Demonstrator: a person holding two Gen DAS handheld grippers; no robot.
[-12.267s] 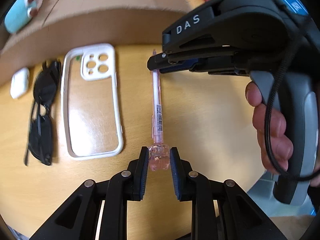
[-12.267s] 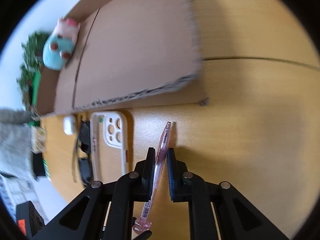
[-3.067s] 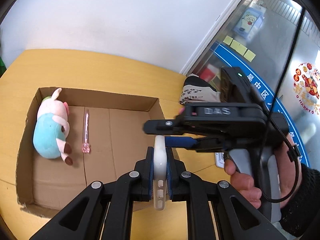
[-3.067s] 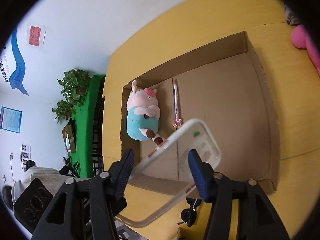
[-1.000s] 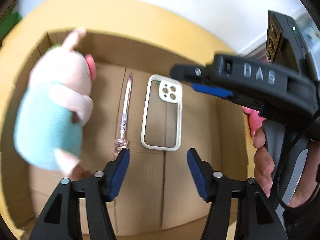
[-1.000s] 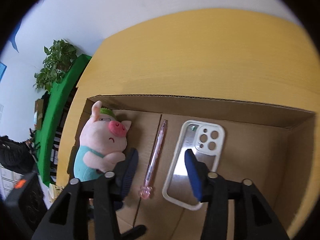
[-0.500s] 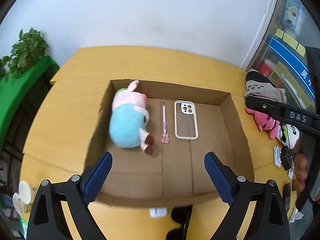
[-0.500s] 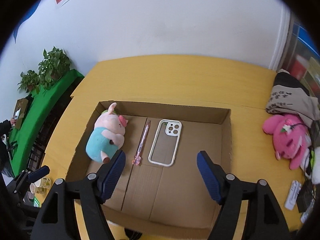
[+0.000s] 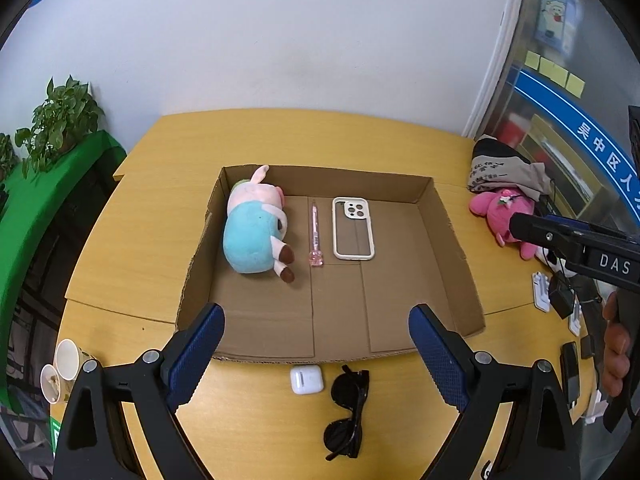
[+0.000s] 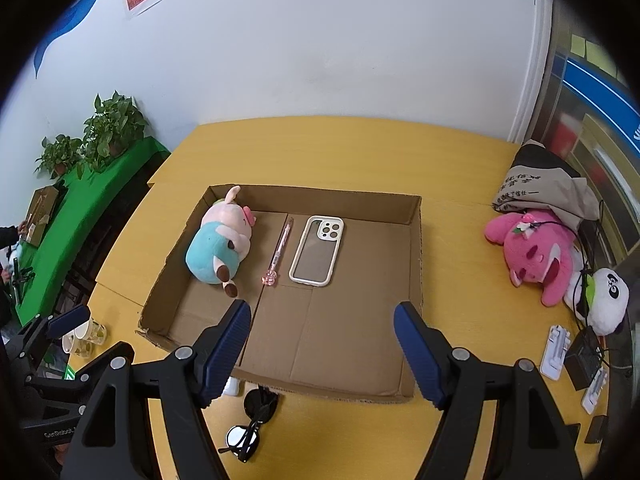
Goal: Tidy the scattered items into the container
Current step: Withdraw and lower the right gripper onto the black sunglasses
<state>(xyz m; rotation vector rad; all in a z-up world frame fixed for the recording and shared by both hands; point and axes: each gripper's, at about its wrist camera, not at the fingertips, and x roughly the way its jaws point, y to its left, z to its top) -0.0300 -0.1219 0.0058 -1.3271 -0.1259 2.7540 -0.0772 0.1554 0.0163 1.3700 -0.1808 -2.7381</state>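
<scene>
A shallow cardboard box (image 9: 460, 264) (image 10: 416, 264) sits on the yellow table. Inside lie a plush pig (image 9: 256, 232) (image 10: 218, 248), a pink pen (image 9: 315, 236) (image 10: 278, 254) and a clear phone case (image 9: 353, 227) (image 10: 318, 250). In front of the box on the table lie a white earbuds case (image 9: 307, 379) and black sunglasses (image 9: 347, 412) (image 10: 250, 424). My left gripper (image 9: 316, 356) is open and empty, high above the box's near edge. My right gripper (image 10: 322, 344) is open and empty, also held high.
A pink plush (image 10: 536, 252), a panda plush (image 10: 608, 300) and a printed bag (image 10: 540, 184) lie at the table's right, with chargers and small devices (image 10: 576, 364). Paper cups (image 9: 60, 364) stand at the near left. Plants (image 10: 100, 128) stand beyond the table's left edge.
Both grippers have pulled back and up from the box. The phone case, let go, now lies in the box beside the pen. The earbuds case and sunglasses have come into view.
</scene>
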